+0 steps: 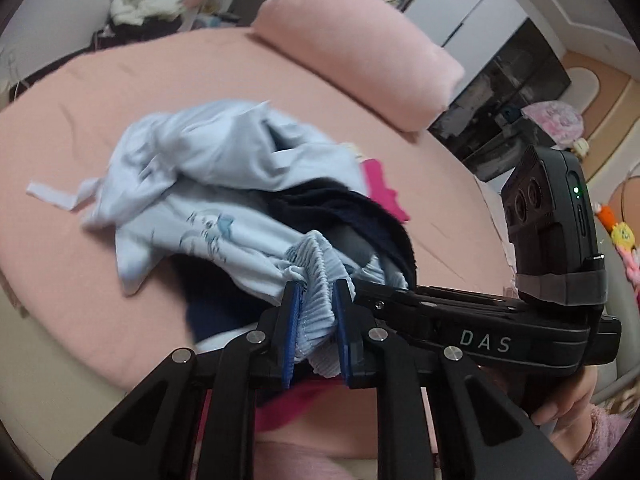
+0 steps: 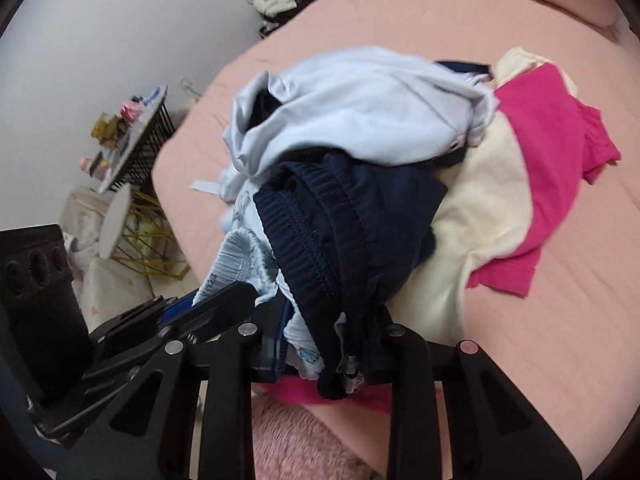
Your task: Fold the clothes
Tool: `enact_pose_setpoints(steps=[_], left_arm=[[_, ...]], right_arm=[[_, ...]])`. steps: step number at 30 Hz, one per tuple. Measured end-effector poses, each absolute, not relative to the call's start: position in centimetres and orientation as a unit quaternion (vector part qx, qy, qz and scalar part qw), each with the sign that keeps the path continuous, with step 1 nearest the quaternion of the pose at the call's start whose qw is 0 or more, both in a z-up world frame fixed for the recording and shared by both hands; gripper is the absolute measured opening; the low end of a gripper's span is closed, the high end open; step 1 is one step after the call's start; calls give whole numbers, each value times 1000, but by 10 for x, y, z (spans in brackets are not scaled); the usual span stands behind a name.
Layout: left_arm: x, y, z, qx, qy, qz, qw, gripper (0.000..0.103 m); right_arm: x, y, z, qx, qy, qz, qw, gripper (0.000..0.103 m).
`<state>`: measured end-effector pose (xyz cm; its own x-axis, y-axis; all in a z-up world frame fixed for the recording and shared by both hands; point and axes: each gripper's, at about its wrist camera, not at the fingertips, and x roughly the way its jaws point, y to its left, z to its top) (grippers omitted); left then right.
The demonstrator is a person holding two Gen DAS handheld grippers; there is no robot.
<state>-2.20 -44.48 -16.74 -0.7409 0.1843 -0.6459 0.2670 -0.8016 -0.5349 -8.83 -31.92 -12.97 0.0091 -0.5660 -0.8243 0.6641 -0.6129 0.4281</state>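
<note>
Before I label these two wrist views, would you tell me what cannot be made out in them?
- Right wrist view: the right hand-held gripper has its fingertips buried under the navy garment; which fabric it pinches is unclear.
- Left wrist view: the pink garment is mostly hidden behind the light blue garment.
- Both views: pile edges are motion-blurred.

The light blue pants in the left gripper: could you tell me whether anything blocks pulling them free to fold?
Yes. The navy garment lies over the pants' waistband and is itself clamped in the right gripper, so both come up tangled together.
</note>
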Motion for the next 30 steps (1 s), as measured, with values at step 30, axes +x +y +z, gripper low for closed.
enact_pose_setpoints(steps=[30], left_arm=[[-112, -211, -80, 407, 200, -884, -109, 1]], right_arm=[[-136, -15, -83, 576, -57, -774, 257, 64]])
